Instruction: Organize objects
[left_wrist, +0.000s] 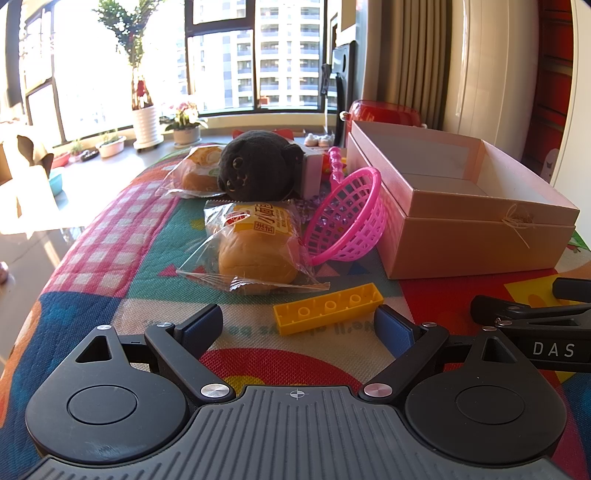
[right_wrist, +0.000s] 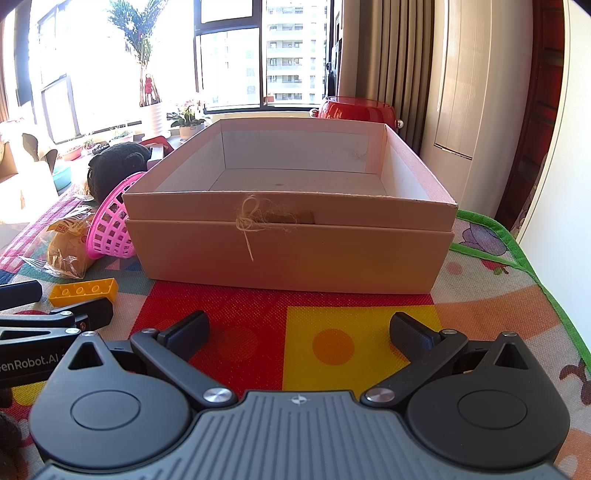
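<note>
My left gripper (left_wrist: 297, 325) is open and empty, just short of a yellow toy brick (left_wrist: 328, 308) lying on the mat; the brick also shows in the right wrist view (right_wrist: 84, 291). Beyond it lie a wrapped bread bun (left_wrist: 256, 247), a tipped pink plastic basket (left_wrist: 347, 218), a black plush toy (left_wrist: 258, 166) and a second wrapped bun (left_wrist: 197, 171). An open, empty cardboard box (right_wrist: 291, 240) stands right of them; it also shows in the left wrist view (left_wrist: 461, 218). My right gripper (right_wrist: 298, 332) is open and empty in front of the box.
The colourful play mat (left_wrist: 110, 258) covers the table; its left edge drops to the floor. A red pot (right_wrist: 356, 109) stands behind the box. A small white box (left_wrist: 312, 168) and pink toys (left_wrist: 336, 162) lie behind the plush. The mat's green edge (right_wrist: 517, 254) runs at right.
</note>
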